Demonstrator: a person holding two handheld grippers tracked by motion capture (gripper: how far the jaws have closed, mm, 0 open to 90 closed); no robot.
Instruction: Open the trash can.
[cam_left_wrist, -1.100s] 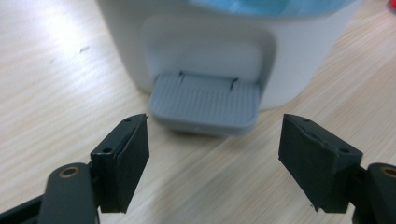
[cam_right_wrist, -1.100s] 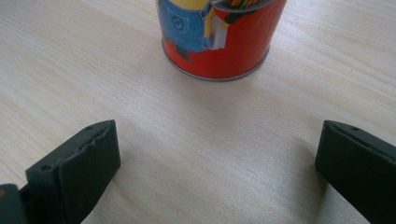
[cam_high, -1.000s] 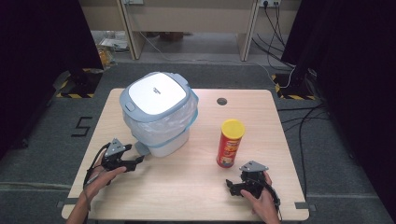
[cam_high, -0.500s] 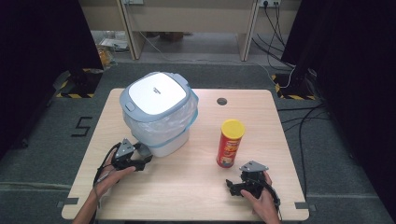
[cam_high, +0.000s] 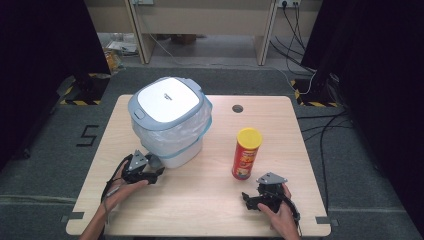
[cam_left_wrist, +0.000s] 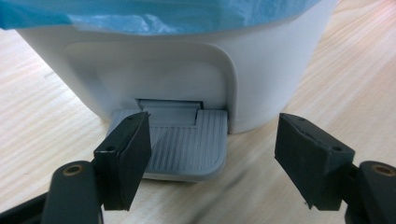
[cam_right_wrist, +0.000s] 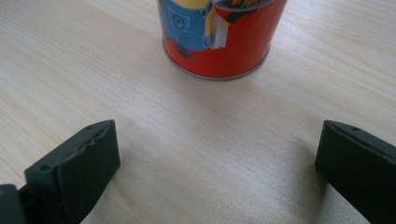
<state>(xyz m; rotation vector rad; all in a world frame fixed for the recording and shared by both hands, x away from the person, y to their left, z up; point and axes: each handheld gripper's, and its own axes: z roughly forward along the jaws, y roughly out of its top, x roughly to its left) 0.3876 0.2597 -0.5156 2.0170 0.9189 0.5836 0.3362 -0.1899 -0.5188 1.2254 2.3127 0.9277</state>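
**Facing the bin's foot pedal with jaws spread**

Standing at the left-rear part of the wooden table (cam_high: 210, 200), the white pedal bin (cam_high: 170, 125) has its lid shut and a pale blue bag liner folded over its rim. At the foot of its near wall a grey ribbed pedal (cam_left_wrist: 180, 144) juts out onto the tabletop. The left gripper (cam_high: 152, 172) sits just in front of that pedal, low to the table. In the left gripper view its two black jaws stand wide apart and hold nothing: one jaw overlaps the pedal's edge in the picture, the other is off to the side over bare wood. Whether the near jaw touches the pedal cannot be told.

To the right of the bin, apart from it, a red crisp can (cam_high: 246, 152) with a yellow lid stands upright. The right gripper (cam_high: 250, 199) rests near the front edge of the table, in the person's hand, close to the can but short of it. Its jaws are also spread wide and empty, with the can's base ahead between them.
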